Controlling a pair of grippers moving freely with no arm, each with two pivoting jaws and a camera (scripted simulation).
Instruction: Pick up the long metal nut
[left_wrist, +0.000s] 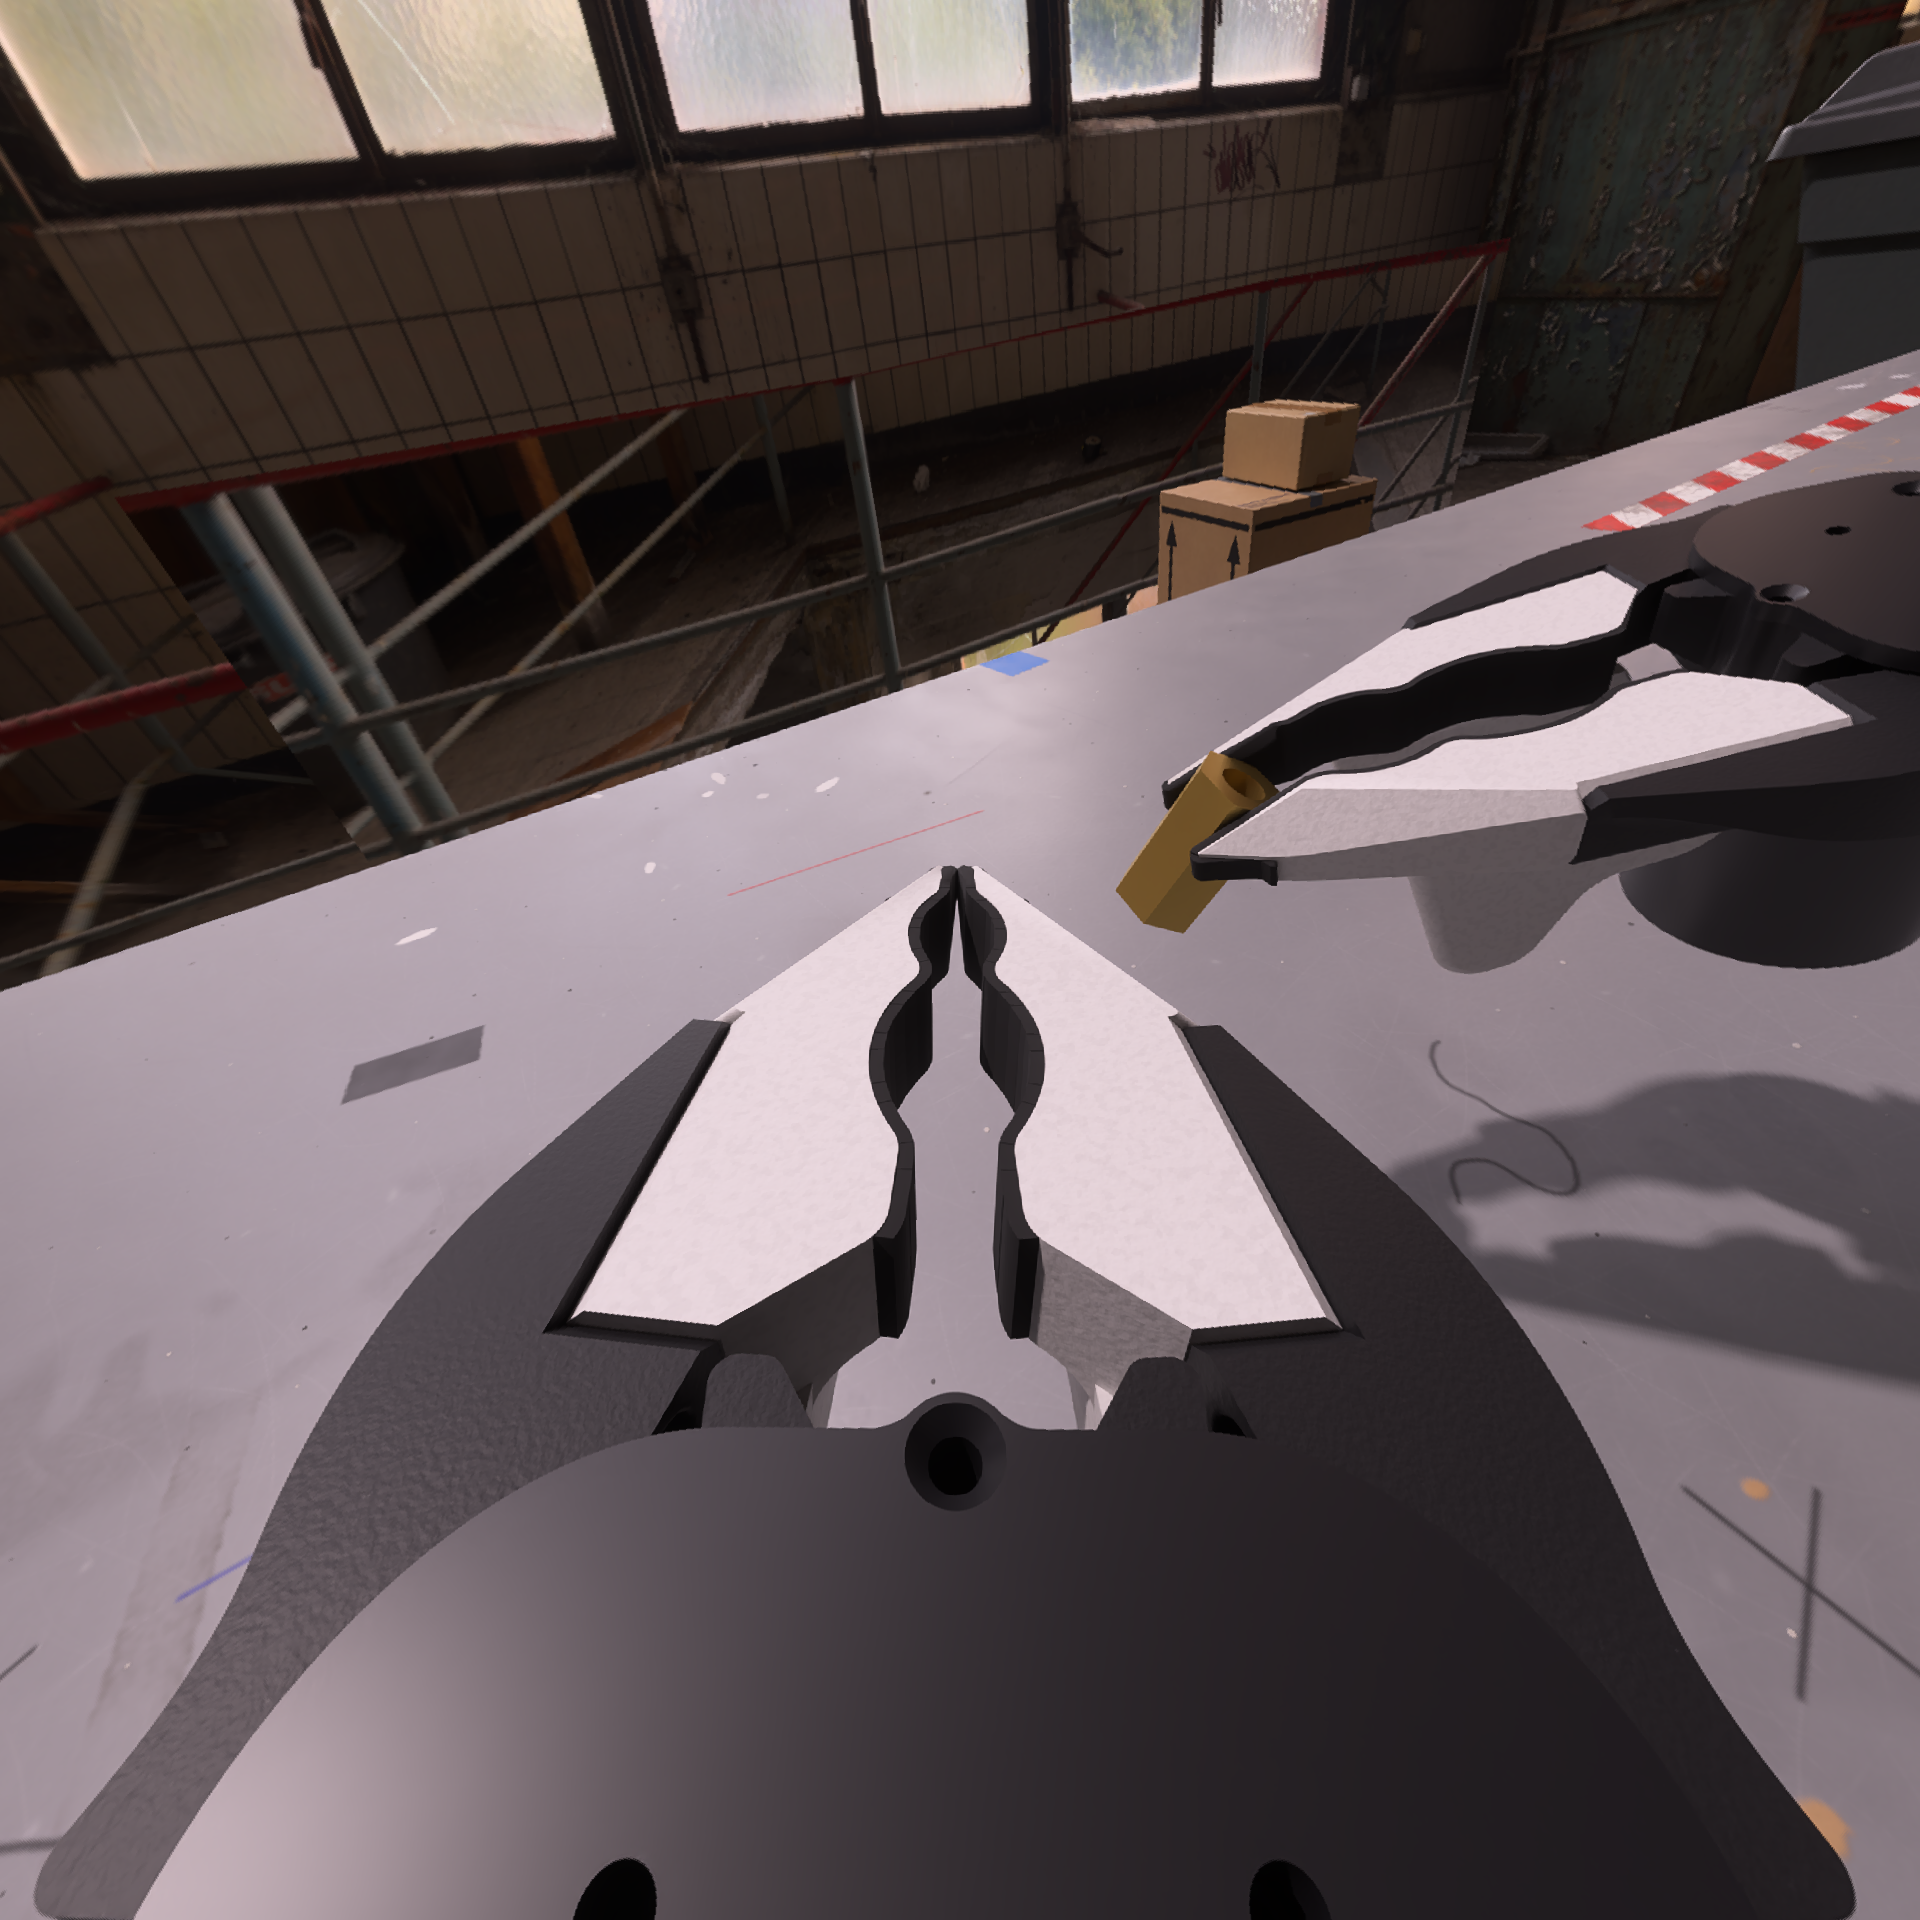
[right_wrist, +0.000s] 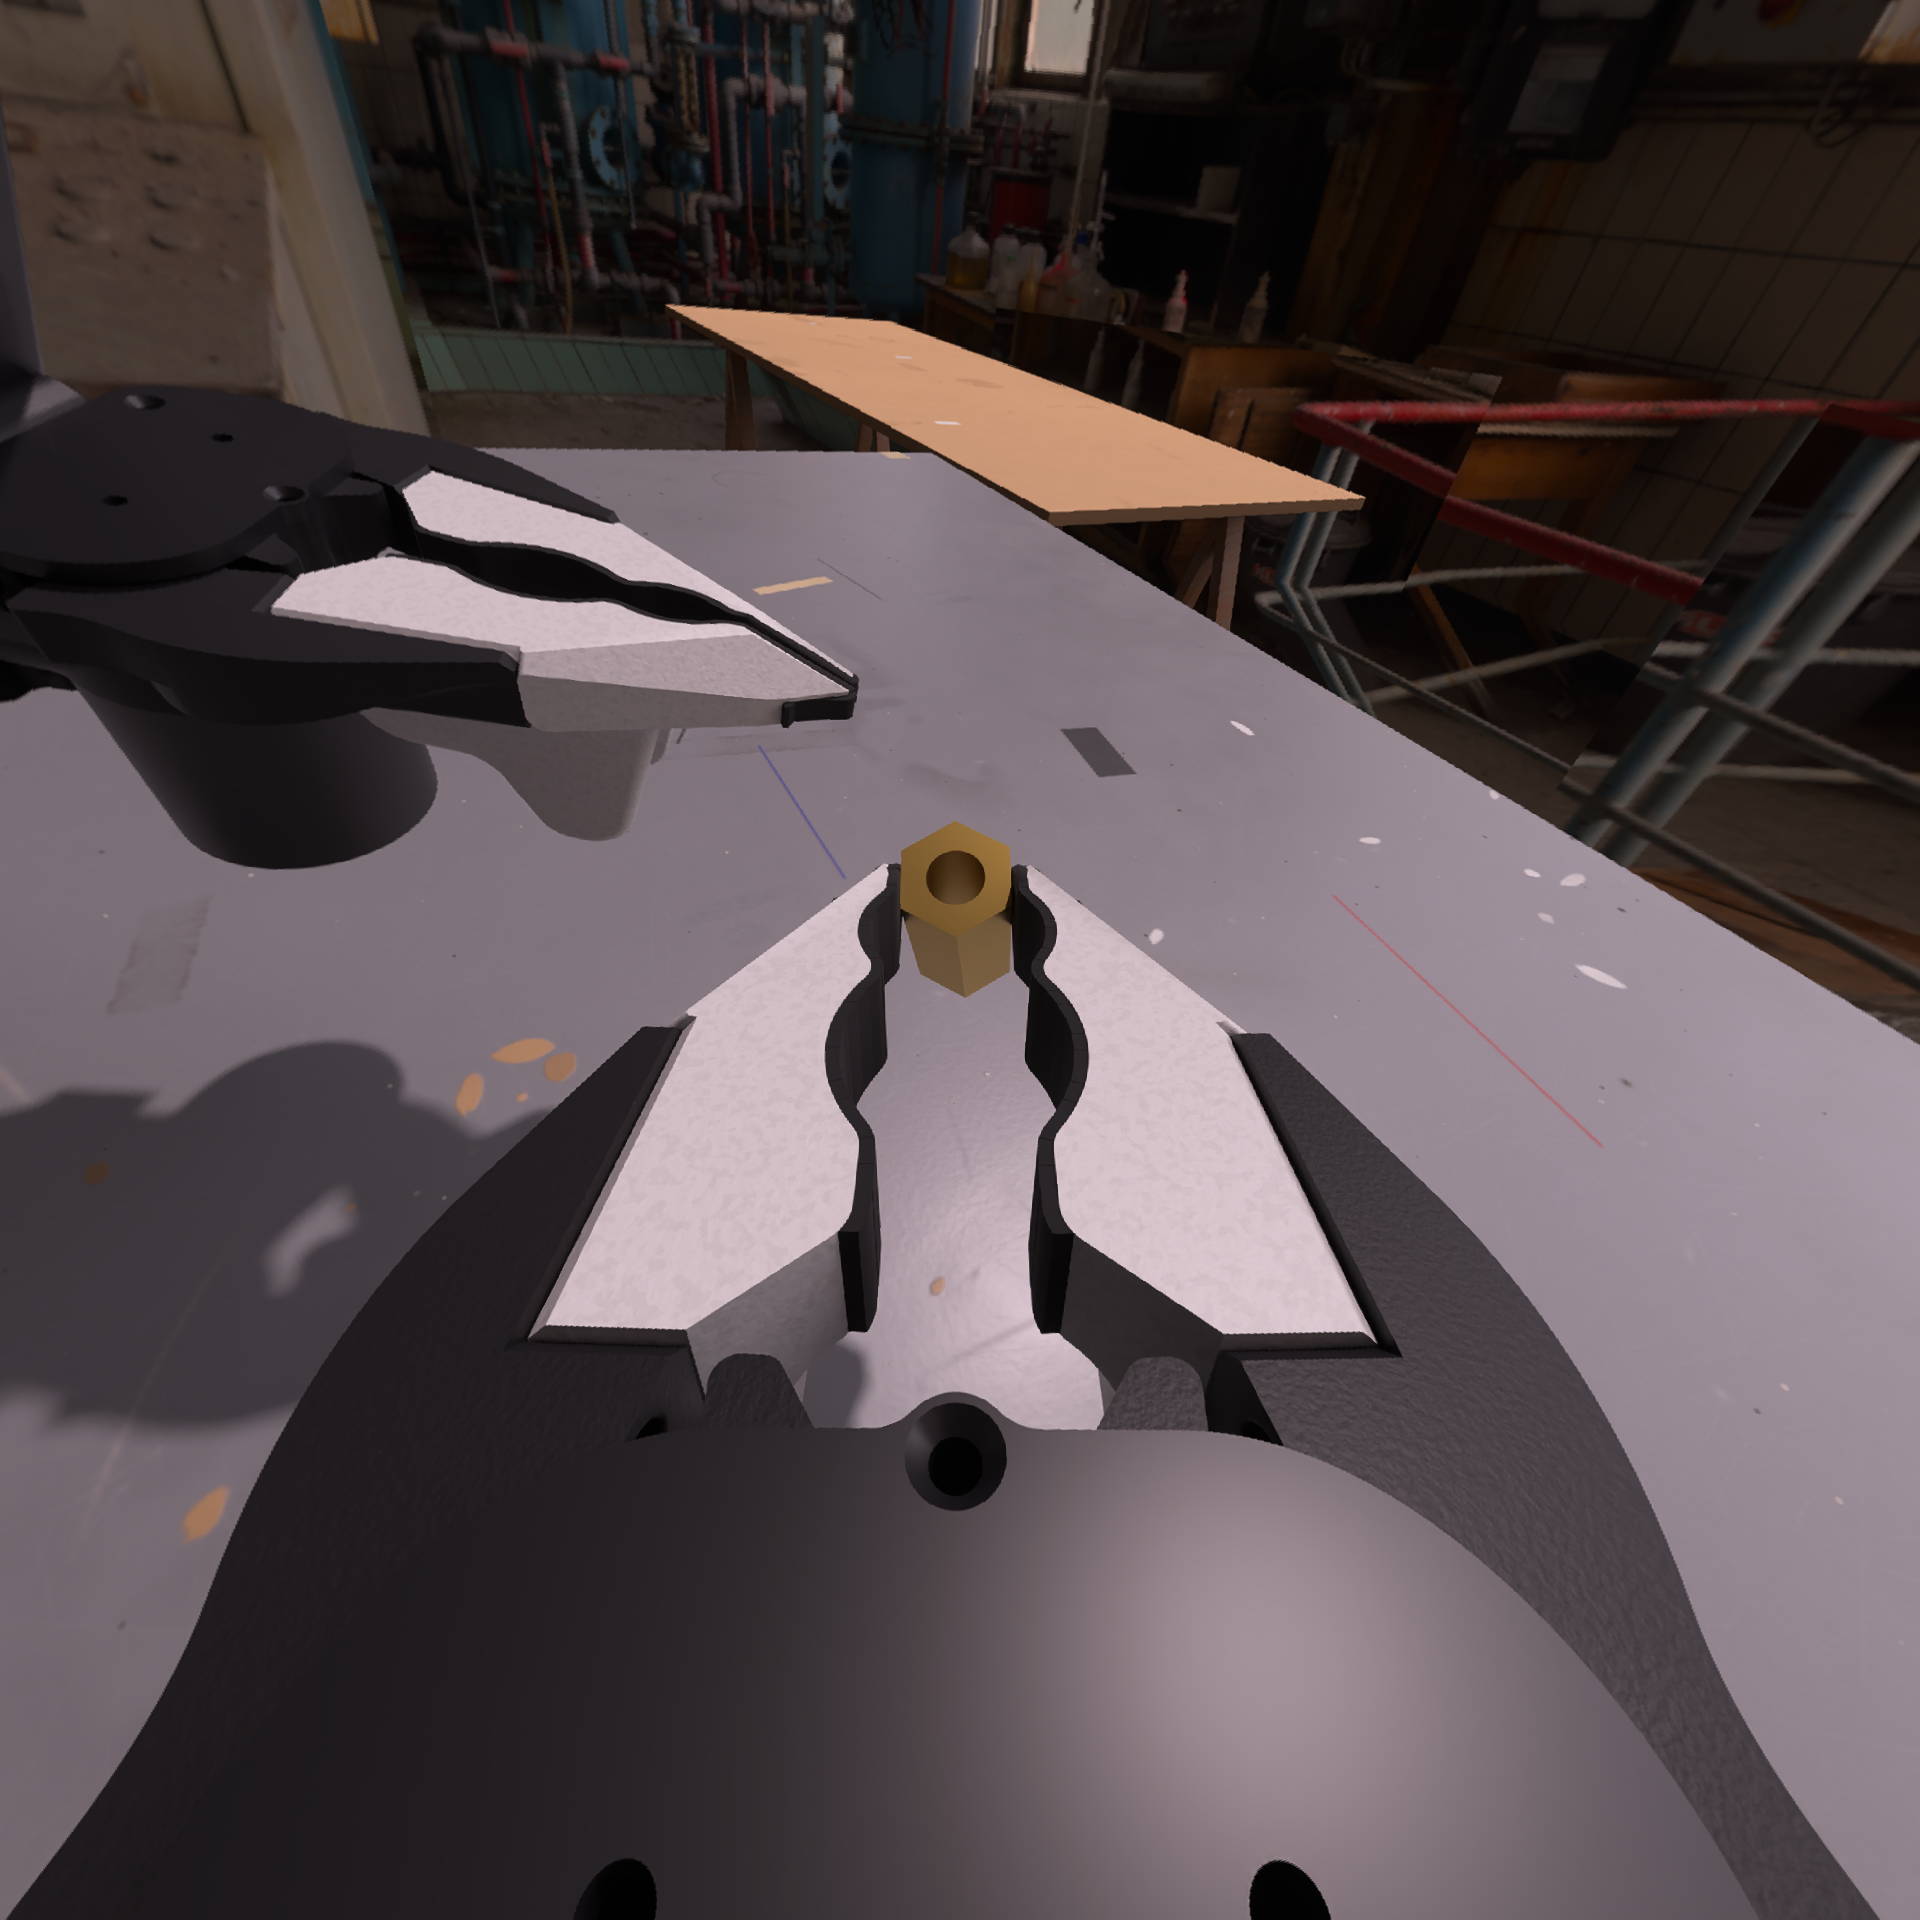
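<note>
The long metal nut (right_wrist: 956, 914) is a brass-coloured hexagonal tube with a round bore. My right gripper (right_wrist: 956, 883) is shut on it at the fingertips and holds it above the grey table (right_wrist: 1351, 1039), with the bore end facing up. In the left wrist view the nut (left_wrist: 1184, 857) hangs tilted between the right gripper's tips (left_wrist: 1210, 831), clear of the table surface (left_wrist: 520, 1039). My left gripper (left_wrist: 957, 878) is shut and empty, left of the nut and a little apart from it. It also shows in the right wrist view (right_wrist: 826, 696).
The table's far edge (left_wrist: 727, 748) drops off to scaffolding beyond. Cardboard boxes (left_wrist: 1262, 488) stand past the edge. A wooden trestle table (right_wrist: 997, 416) stands beyond the grey table. A thin dark wire loop (left_wrist: 1507, 1132) lies on the surface.
</note>
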